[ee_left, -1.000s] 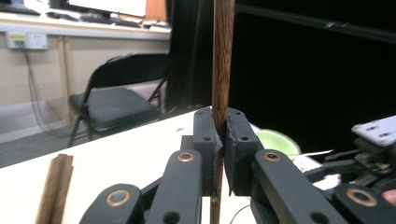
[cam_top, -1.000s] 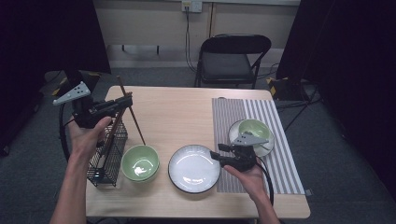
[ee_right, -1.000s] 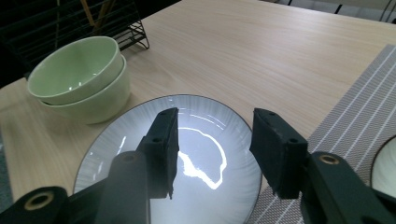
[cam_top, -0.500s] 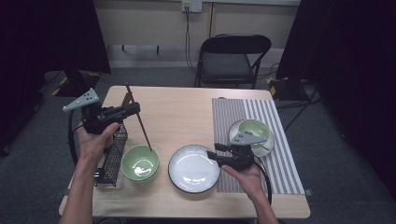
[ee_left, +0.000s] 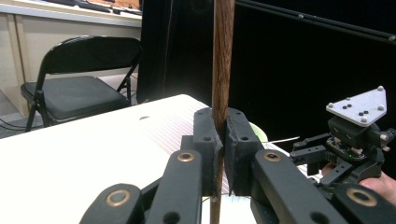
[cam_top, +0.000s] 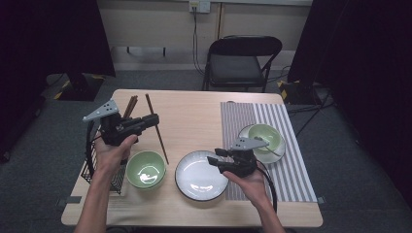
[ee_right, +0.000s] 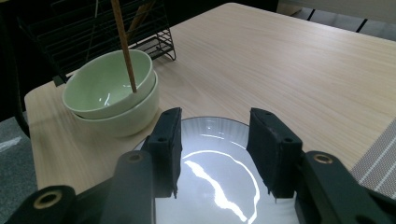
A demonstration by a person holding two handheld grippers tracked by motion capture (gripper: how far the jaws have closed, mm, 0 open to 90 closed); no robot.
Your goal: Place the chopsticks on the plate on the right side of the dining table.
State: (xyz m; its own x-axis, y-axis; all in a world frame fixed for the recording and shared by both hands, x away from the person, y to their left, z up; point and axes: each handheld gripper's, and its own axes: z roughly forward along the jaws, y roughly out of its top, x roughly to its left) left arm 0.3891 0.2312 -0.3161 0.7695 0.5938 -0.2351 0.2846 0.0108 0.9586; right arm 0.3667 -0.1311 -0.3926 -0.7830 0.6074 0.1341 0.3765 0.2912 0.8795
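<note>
My left gripper (cam_top: 154,120) is shut on a brown chopstick (cam_top: 156,127), which slants down toward the green bowl (cam_top: 145,169). In the left gripper view the chopstick (ee_left: 222,70) stands upright, pinched between the pads of that gripper (ee_left: 222,140). Its lower end (ee_right: 133,86) hangs at the rim of the green bowl (ee_right: 100,88), which looks stacked on a second one. My right gripper (cam_top: 214,160) rests at the right edge of the white plate (cam_top: 197,177). In the right gripper view it (ee_right: 215,123) stands open over the plate (ee_right: 210,191), with nothing between the pads.
A black wire rack (cam_top: 99,170) with more chopsticks (cam_top: 130,106) stands at the table's left edge. Another green bowl on a plate (cam_top: 265,136) sits on the striped mat (cam_top: 291,170) at the right. A folding chair (cam_top: 240,60) stands behind the table.
My left gripper has carried the chopstick right and down, from above the rack to beside the green bowl. The right gripper has stayed at the plate.
</note>
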